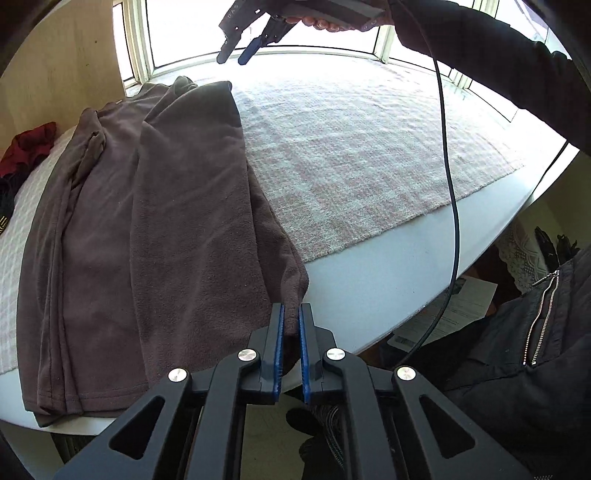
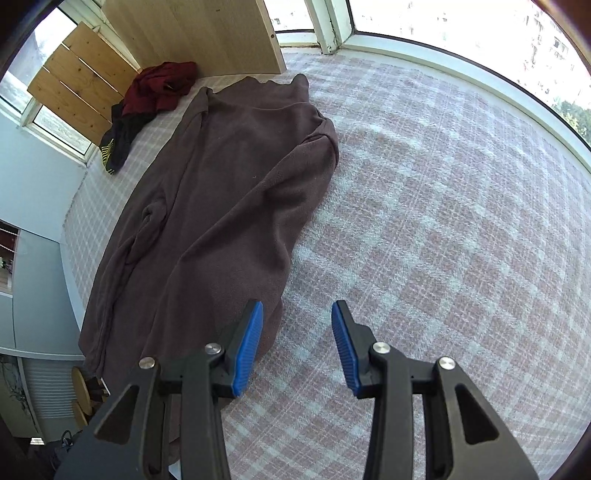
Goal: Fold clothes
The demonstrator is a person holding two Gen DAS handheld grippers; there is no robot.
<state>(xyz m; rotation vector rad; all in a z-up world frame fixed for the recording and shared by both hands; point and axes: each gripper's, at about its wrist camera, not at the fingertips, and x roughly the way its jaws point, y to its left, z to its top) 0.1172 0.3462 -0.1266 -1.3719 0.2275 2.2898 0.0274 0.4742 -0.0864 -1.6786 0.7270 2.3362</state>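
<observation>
Left tongs (image 1: 291, 314) pinched narrow on the brown fleece garment's (image 1: 166, 221) near hem corner, at the worktop (image 1: 369, 280) edge. Right tongs (image 2: 297, 317) parted, empty, above the checked cloth (image 2: 443, 221); broad open room rightward. Garment lies lengthwise; red clothes (image 2: 162, 85) far-left. No legible writing.

The left hand-held gripper (image 1: 291, 314) covers the brown garment's (image 1: 166, 240) near hem corner, so whether cloth sits between its pads cannot be told. The right hand-held gripper (image 1: 242, 50) at 12 o'clock is cut by the top edge, as is the hand (image 1: 321, 22) holding it. Red clothes (image 2: 162, 86) at 10 o'clock lie crumpled, type unclear. The printed paper (image 1: 454, 310) below the counter (image 1: 369, 280) is too small to read.
</observation>
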